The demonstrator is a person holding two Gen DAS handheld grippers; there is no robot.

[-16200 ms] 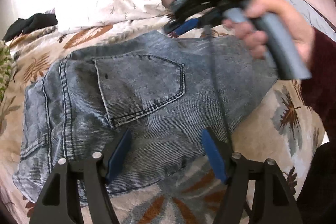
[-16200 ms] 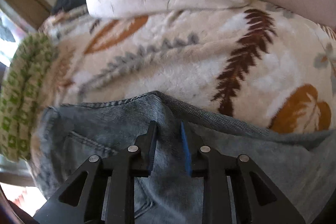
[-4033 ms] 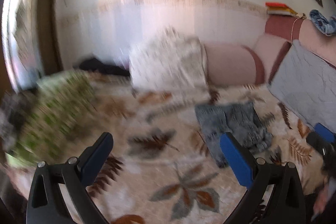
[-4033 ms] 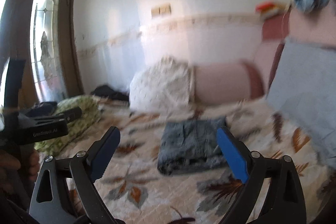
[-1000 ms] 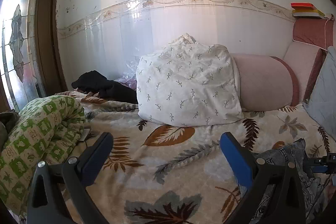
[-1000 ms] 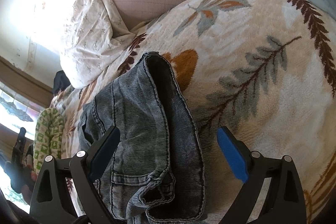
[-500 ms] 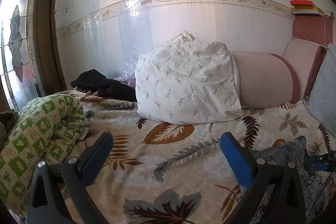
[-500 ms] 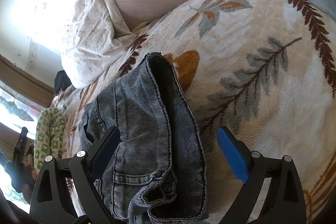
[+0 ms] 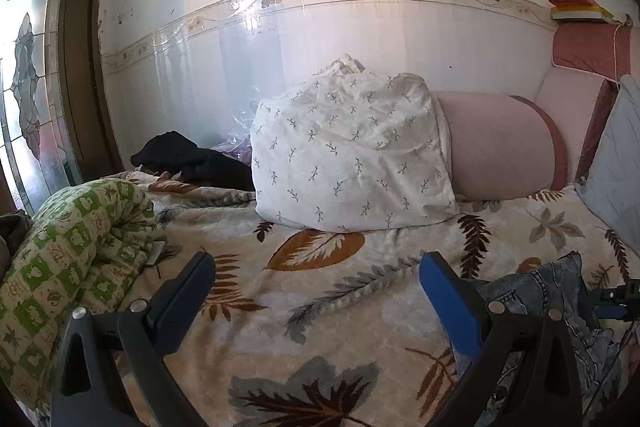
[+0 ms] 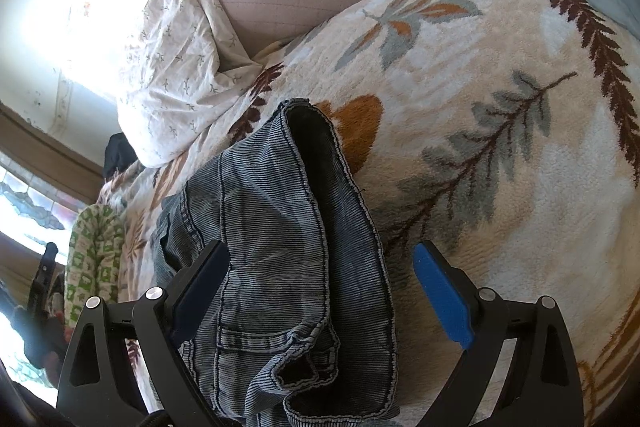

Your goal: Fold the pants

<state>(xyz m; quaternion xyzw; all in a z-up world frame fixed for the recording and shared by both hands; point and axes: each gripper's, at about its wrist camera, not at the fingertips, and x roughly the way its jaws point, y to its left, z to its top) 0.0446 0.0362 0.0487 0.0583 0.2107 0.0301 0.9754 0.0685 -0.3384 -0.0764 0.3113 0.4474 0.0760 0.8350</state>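
Note:
The grey-blue denim pants (image 10: 280,247) lie bunched and partly folded on the leaf-print blanket (image 10: 500,107), waistband and pocket toward me. My right gripper (image 10: 320,291) is open and empty, its jaws spread just above the near part of the pants. My left gripper (image 9: 316,291) is open and empty above bare blanket, well left of the pants (image 9: 560,291), which show at the right edge of its view. The tip of the right gripper (image 9: 618,301) shows there too.
A white patterned pillow (image 9: 352,151) and a pink bolster (image 9: 500,143) lie against the wall. A rolled green quilt (image 9: 68,247) is at the left, a black garment (image 9: 188,159) behind it. A grey-blue cushion (image 9: 618,163) stands at the right.
Over the last second both grippers stay open and nearly still. The right gripper has crept slightly closer over the pants.

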